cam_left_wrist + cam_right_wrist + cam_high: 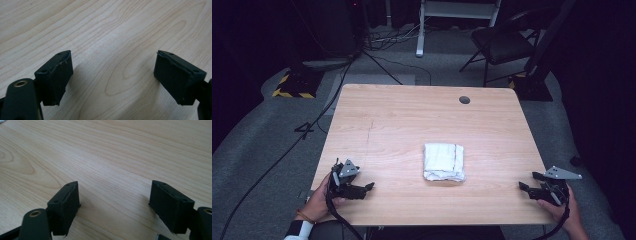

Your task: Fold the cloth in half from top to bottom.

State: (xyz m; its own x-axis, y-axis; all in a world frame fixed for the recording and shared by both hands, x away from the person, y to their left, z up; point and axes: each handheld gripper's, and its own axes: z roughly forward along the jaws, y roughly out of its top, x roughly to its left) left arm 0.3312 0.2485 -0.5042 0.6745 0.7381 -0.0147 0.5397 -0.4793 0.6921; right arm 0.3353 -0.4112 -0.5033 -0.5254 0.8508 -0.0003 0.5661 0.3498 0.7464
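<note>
High view shows me the white folded cloth point(443, 162) sitting mid-table, looking neatly done. My left gripper point(364, 189) and right gripper point(528, 182) rest far apart, both wide open, holding nothing.

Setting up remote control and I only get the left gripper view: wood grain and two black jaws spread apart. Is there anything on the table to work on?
Observer: Yes. A folded white cloth lies flat near the middle of the table, between the two grippers and touching neither.
Operator: Where's my left gripper relative to it?
Observer: The left gripper sits low by the near edge, to the cloth's left, its jaws turned toward the table's middle.
Operator: And the right one?
Observer: The right gripper is near the right edge, open, with nothing between its jaws.
</note>
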